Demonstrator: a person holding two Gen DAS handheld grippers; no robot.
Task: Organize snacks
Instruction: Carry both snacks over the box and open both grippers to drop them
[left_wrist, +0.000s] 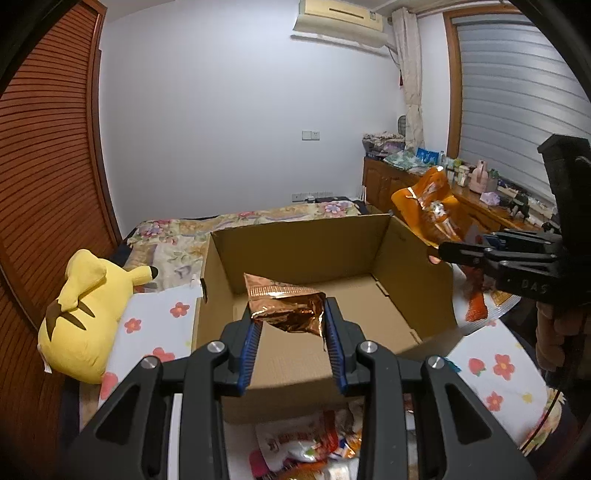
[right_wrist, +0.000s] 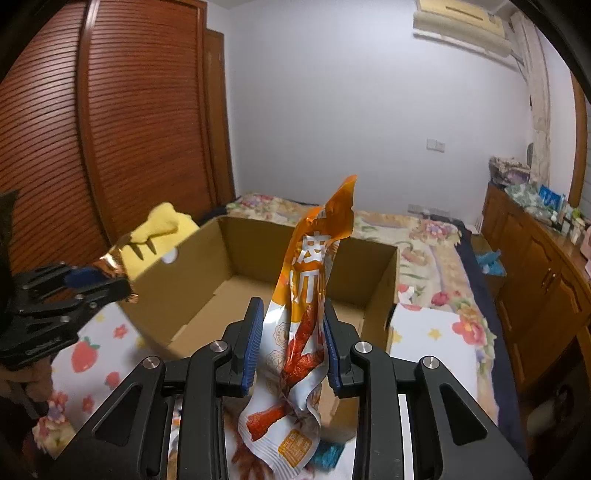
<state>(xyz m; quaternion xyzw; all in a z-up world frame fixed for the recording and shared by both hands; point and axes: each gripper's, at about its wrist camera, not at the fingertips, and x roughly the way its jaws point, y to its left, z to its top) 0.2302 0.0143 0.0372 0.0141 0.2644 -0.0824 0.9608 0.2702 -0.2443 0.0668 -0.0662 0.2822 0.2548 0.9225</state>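
My left gripper (left_wrist: 291, 314) is shut on a crumpled copper foil snack packet (left_wrist: 288, 308), held over the near side of an open cardboard box (left_wrist: 295, 251). My right gripper (right_wrist: 293, 317) is shut on a tall orange and white snack bag (right_wrist: 306, 317) that stands upright between the blue pads, in front of the same cardboard box (right_wrist: 258, 240). In the left wrist view the right gripper (left_wrist: 461, 254) shows at the right with the orange bag (left_wrist: 430, 206) beyond the box's right wall. In the right wrist view the left gripper (right_wrist: 96, 284) shows at the left with the foil packet (right_wrist: 112, 264).
The box interior shows bare cardboard. More snack packets (left_wrist: 306, 446) lie on the flowered cloth (left_wrist: 491, 369) below my left gripper. A yellow plush toy (left_wrist: 85, 314) lies left of the box. A bed (right_wrist: 417, 236) lies behind, a wooden cabinet (right_wrist: 535, 266) at the right.
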